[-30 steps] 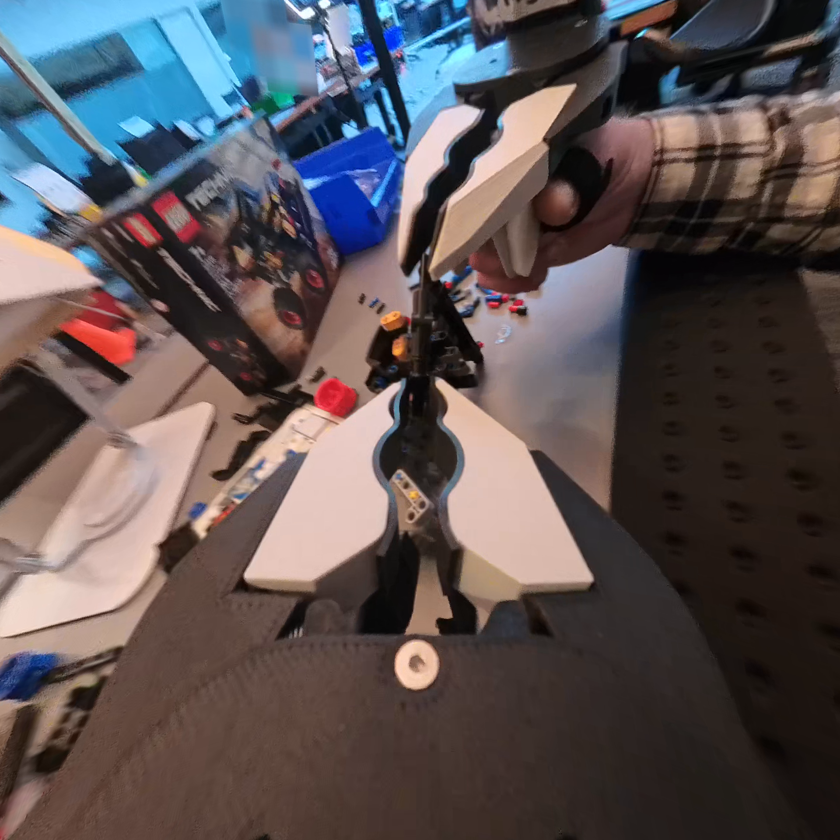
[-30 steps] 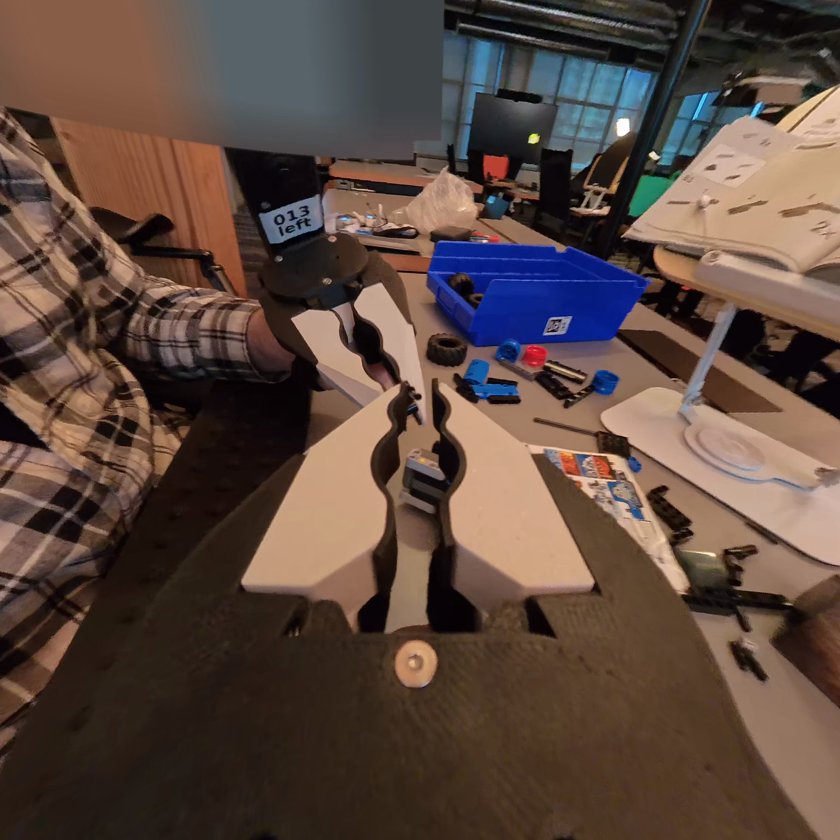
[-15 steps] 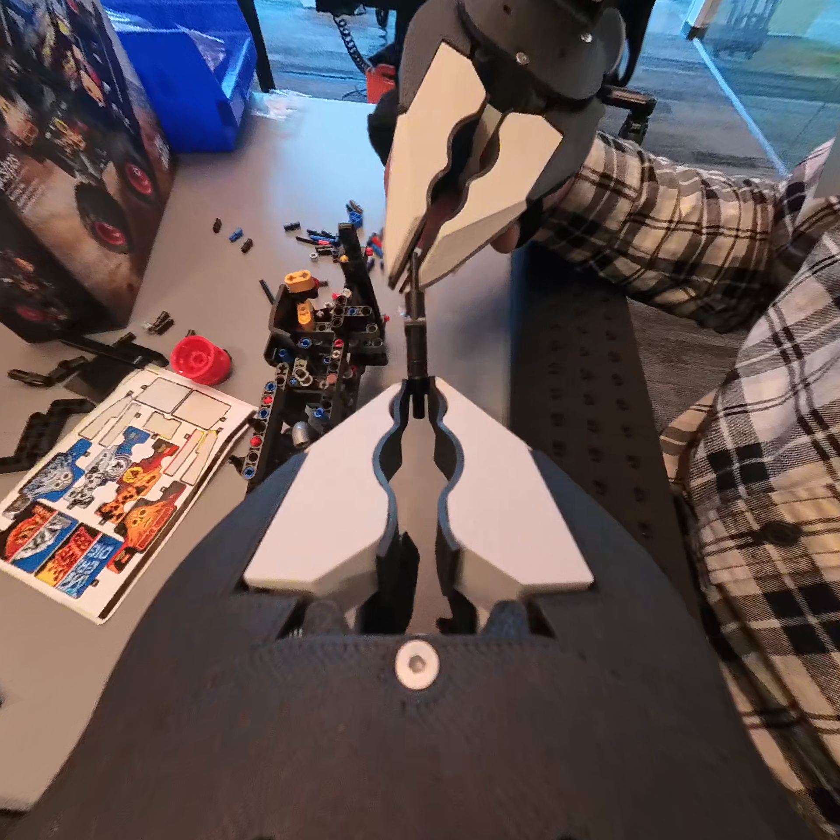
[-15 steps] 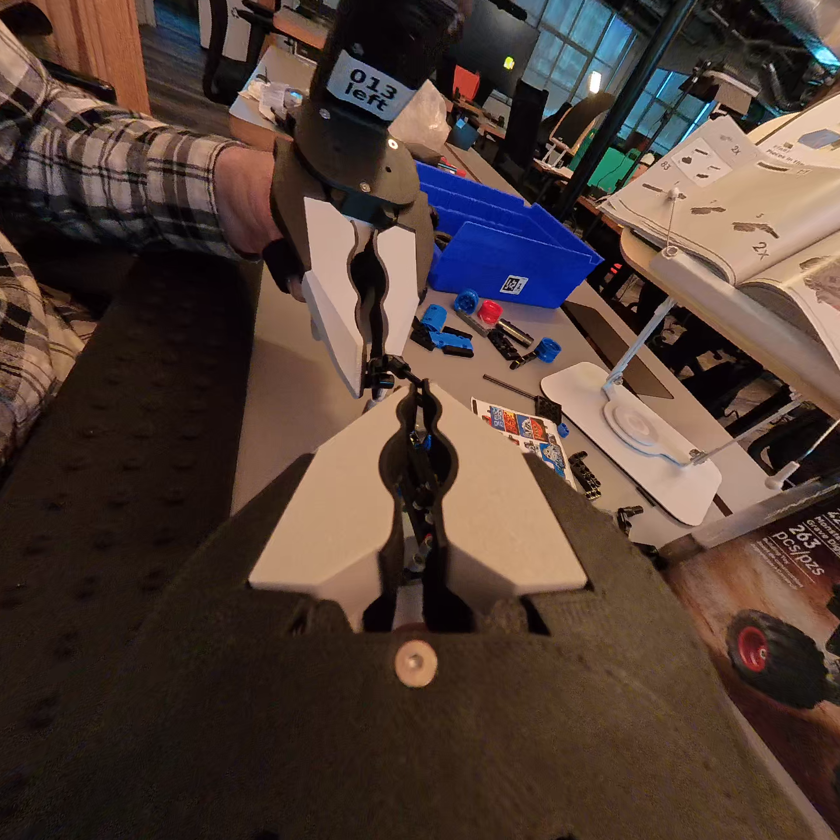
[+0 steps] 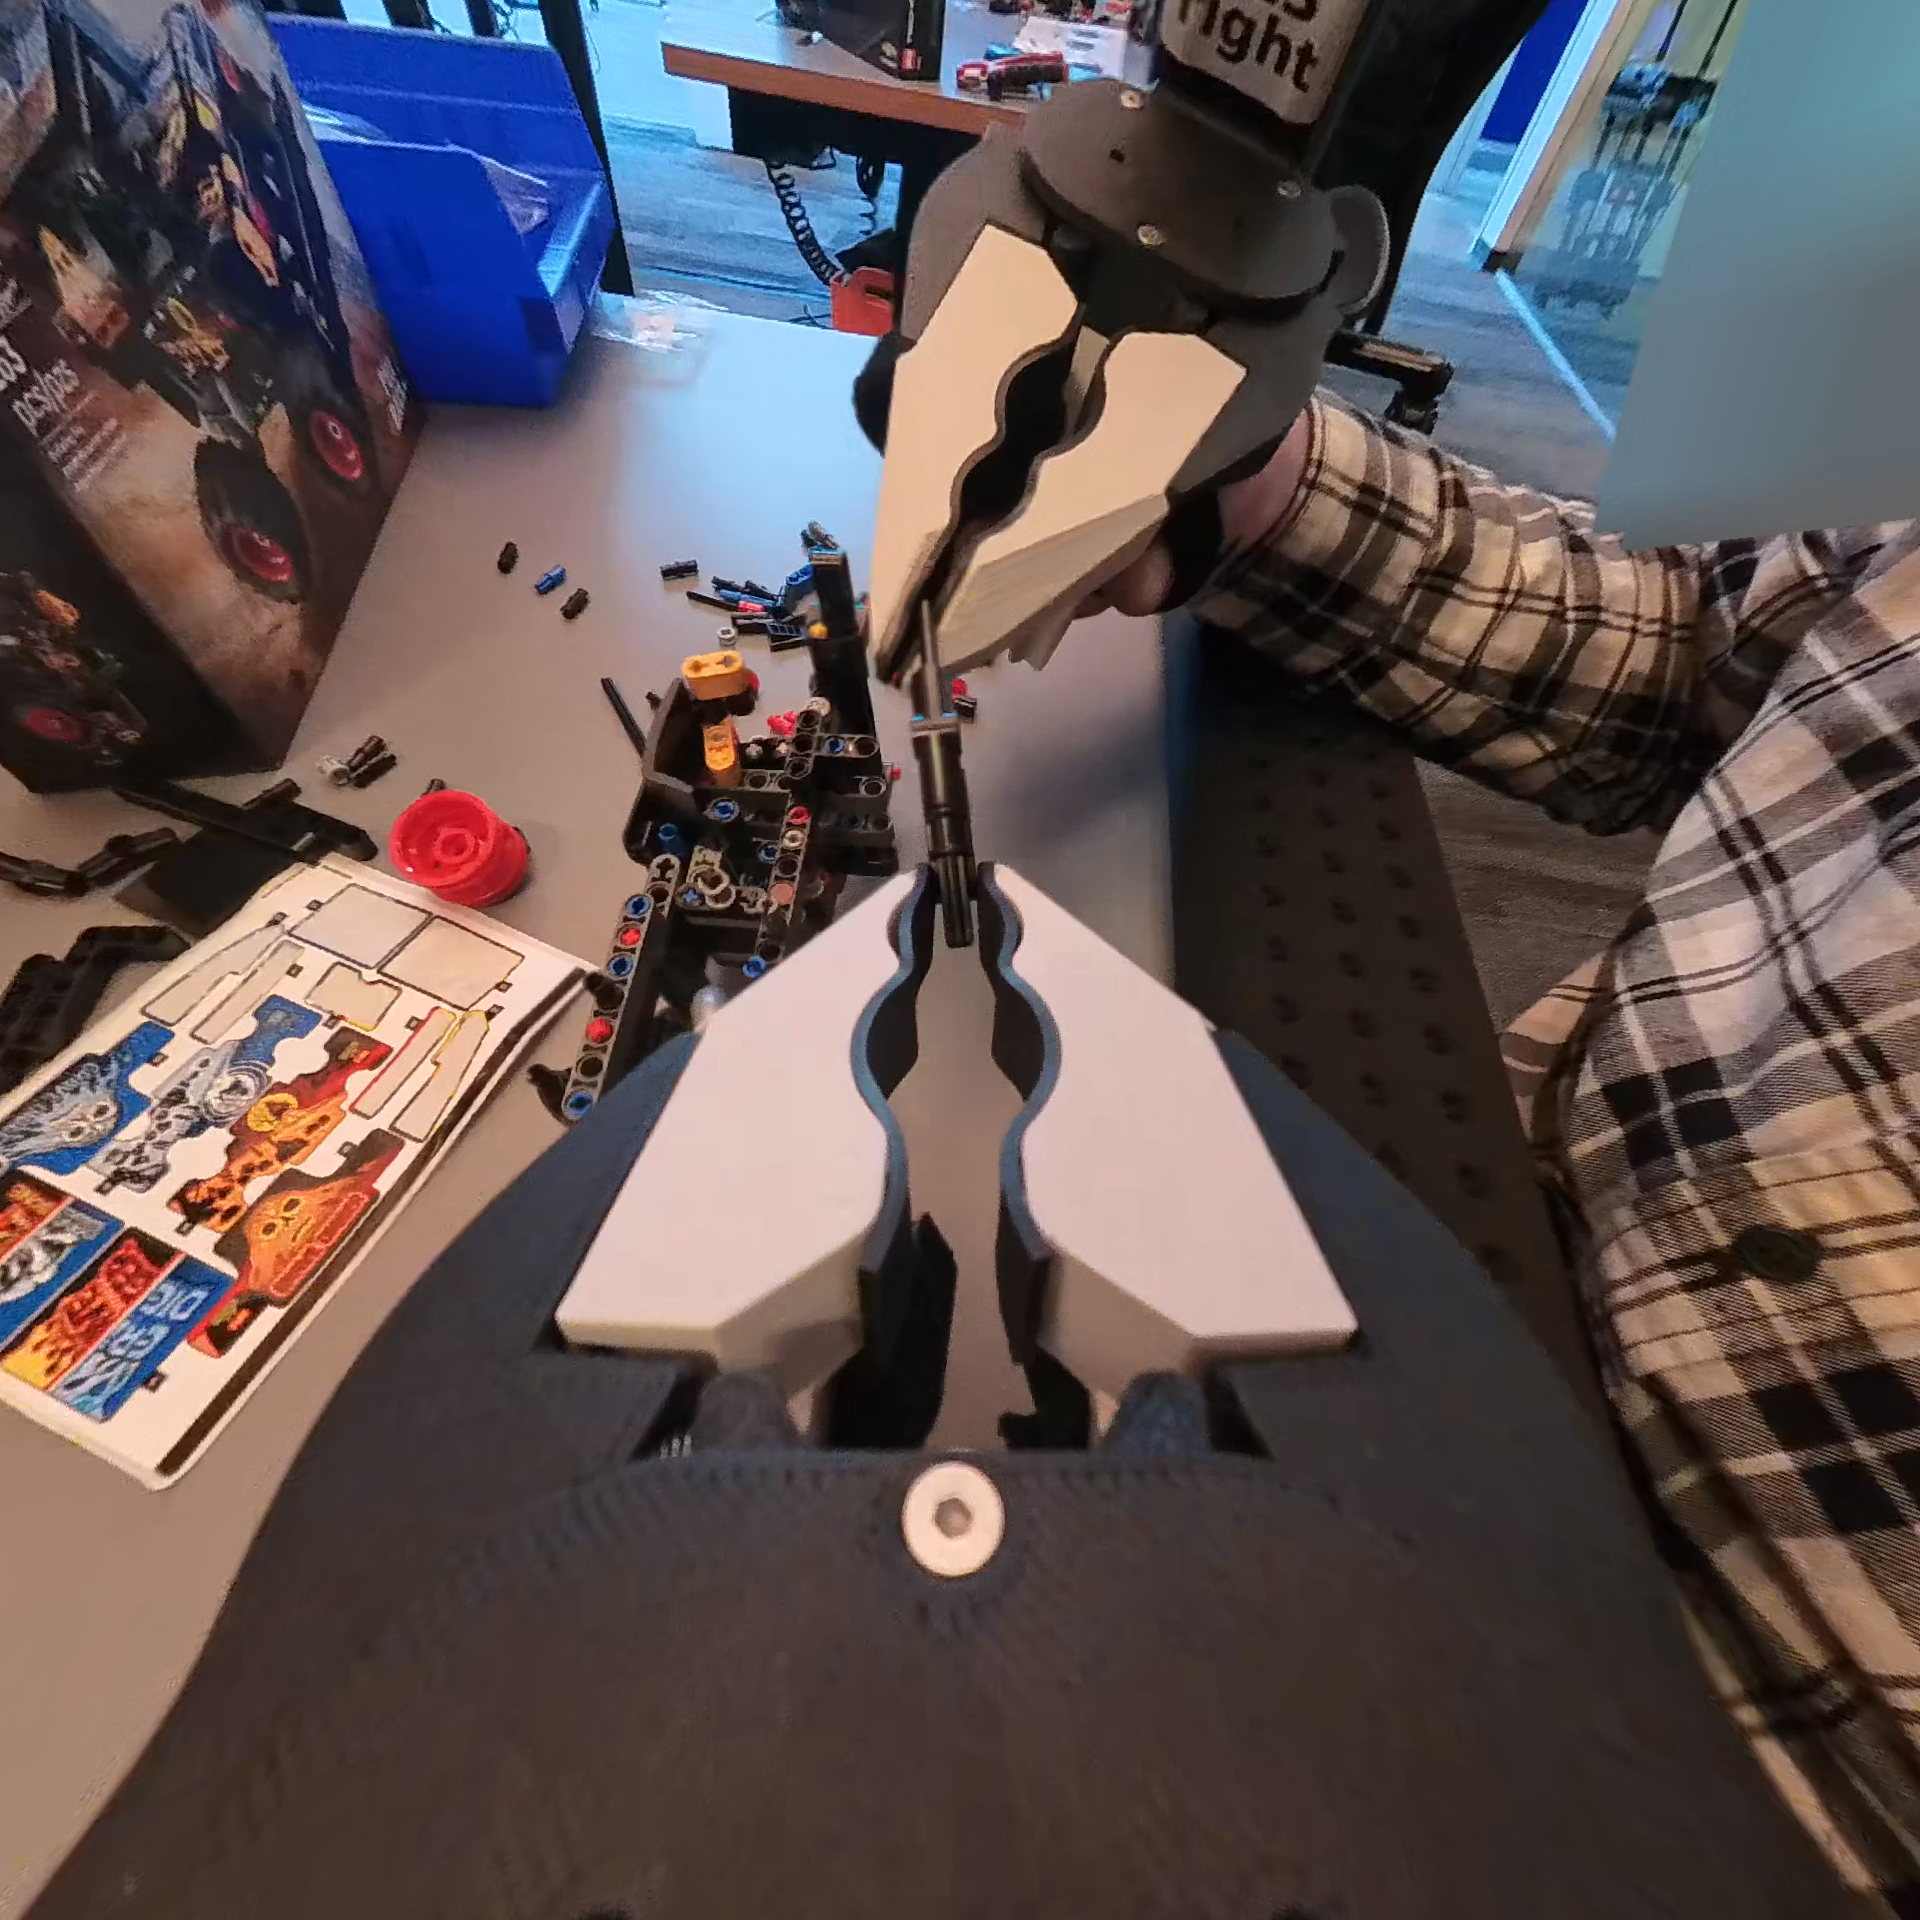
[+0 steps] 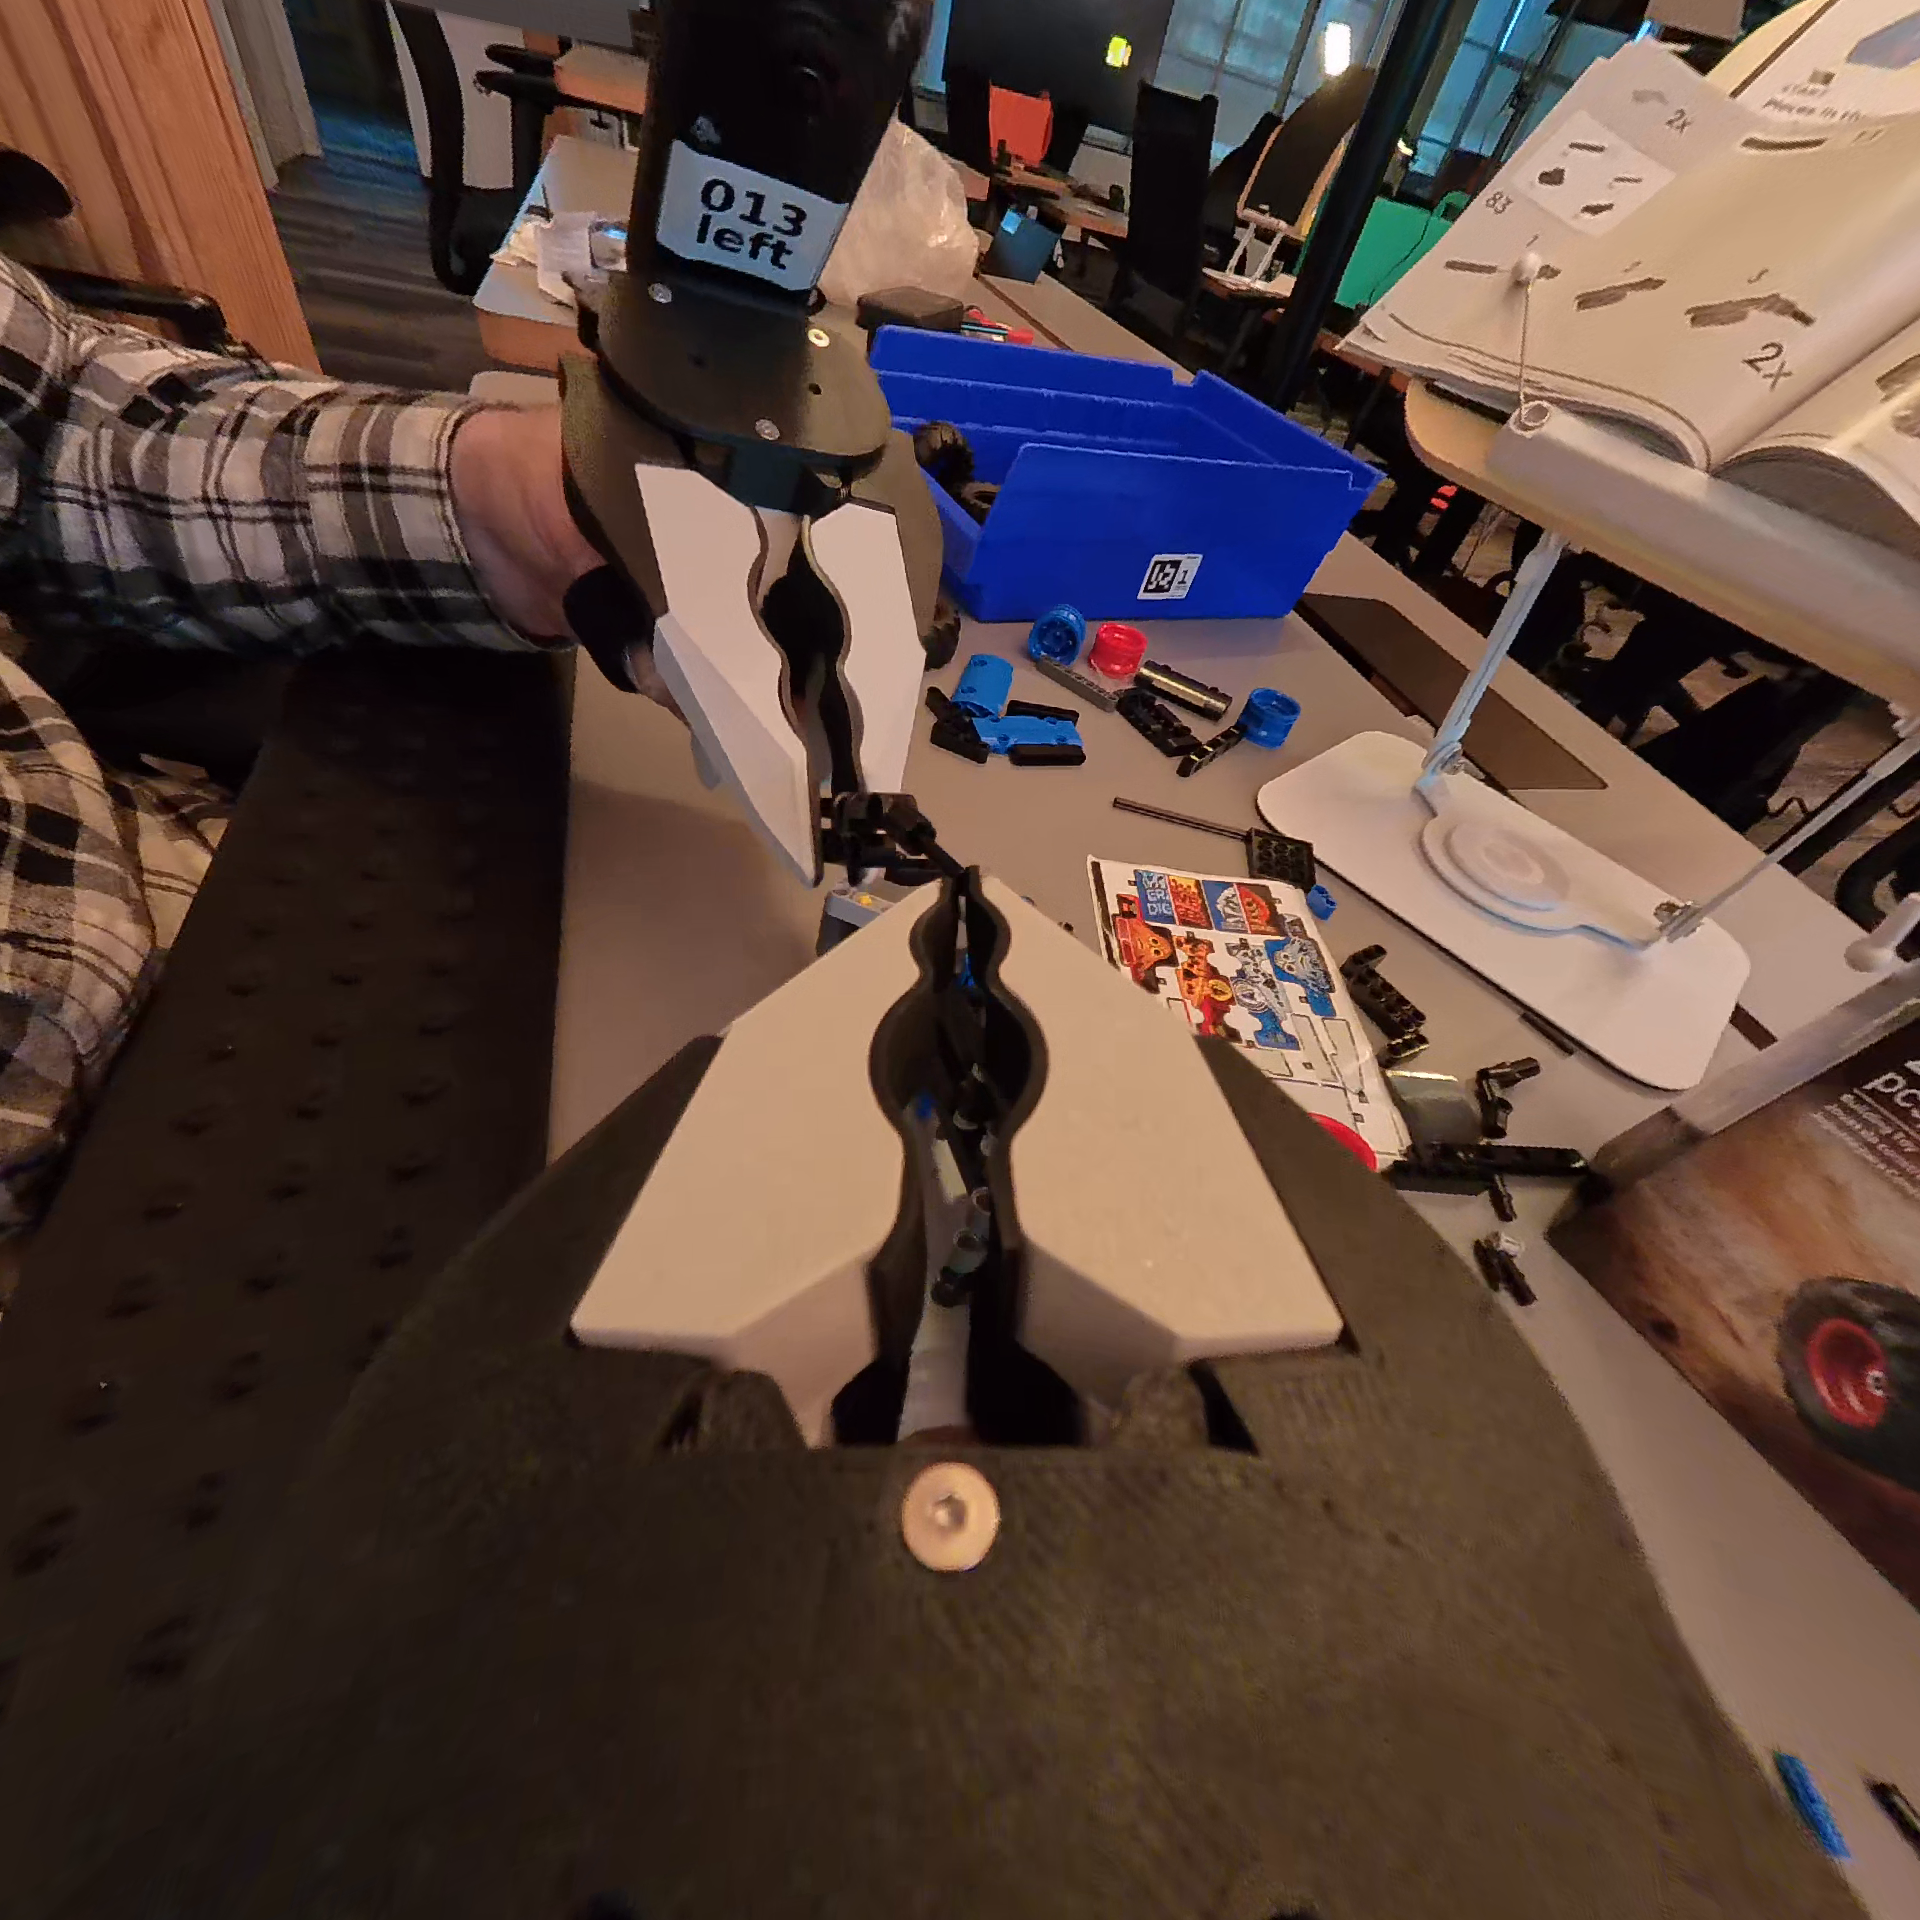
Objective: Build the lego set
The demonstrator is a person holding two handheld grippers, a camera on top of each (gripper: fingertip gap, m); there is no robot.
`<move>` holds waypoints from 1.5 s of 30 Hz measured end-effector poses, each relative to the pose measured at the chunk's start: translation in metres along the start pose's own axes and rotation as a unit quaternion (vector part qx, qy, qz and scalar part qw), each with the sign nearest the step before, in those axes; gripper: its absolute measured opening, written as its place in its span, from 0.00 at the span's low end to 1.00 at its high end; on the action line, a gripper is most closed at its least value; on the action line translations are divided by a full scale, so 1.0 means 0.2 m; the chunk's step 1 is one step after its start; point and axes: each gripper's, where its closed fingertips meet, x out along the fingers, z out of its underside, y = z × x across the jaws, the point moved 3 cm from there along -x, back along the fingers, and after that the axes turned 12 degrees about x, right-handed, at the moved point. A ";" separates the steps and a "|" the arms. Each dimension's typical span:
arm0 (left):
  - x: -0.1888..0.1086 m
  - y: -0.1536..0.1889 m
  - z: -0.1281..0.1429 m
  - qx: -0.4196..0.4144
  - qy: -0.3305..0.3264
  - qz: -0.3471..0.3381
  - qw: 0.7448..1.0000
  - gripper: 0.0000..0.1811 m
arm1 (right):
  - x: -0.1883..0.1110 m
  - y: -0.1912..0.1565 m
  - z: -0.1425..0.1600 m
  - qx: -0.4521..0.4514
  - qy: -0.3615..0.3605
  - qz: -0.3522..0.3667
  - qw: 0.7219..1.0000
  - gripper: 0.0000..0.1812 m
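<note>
My left gripper (image 5: 951, 899) is shut on the thick end of a slim black axle piece (image 5: 943, 800), held above the table. My right gripper (image 5: 920, 655) comes down from above, tip to tip with it, and is shut on the piece's thin upper end. In the right wrist view my right gripper (image 6: 961, 894) pinches the black piece (image 6: 883, 821), and the left gripper (image 6: 836, 831) grips its other end. The half-built black chassis (image 5: 748, 821) with orange and blue parts lies on the grey table just left of the grippers.
A sticker sheet (image 5: 239, 1091), a red wheel hub (image 5: 457, 847), the set's box (image 5: 156, 364) and a blue bin (image 5: 457, 208) lie to the left. Loose blue and black parts (image 6: 1039, 717), a book stand's white base (image 6: 1507, 883) and the open manual (image 6: 1662, 312) are near. A dark mat (image 5: 1299, 883) borders the table. Less than 4 cm separates the two grippers' tips.
Both views have swung down toward the table. The grippers stay tip to tip on the black piece, which now shows stretched out between them, clear of the chassis.
</note>
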 end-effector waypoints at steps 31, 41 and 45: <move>-0.12 -0.07 -0.17 0.086 0.113 -0.060 0.988 0.13 | 0.06 0.01 -0.11 -0.103 -0.052 0.053 0.992 0.02; -0.07 -0.07 -0.14 0.260 0.034 -0.198 0.945 0.08 | 0.08 0.02 -0.09 -0.043 -0.035 0.027 0.998 0.02; -0.08 -0.07 -0.14 0.250 0.042 -0.192 0.948 0.08 | 0.08 0.02 -0.09 -0.037 -0.033 0.027 0.998 0.02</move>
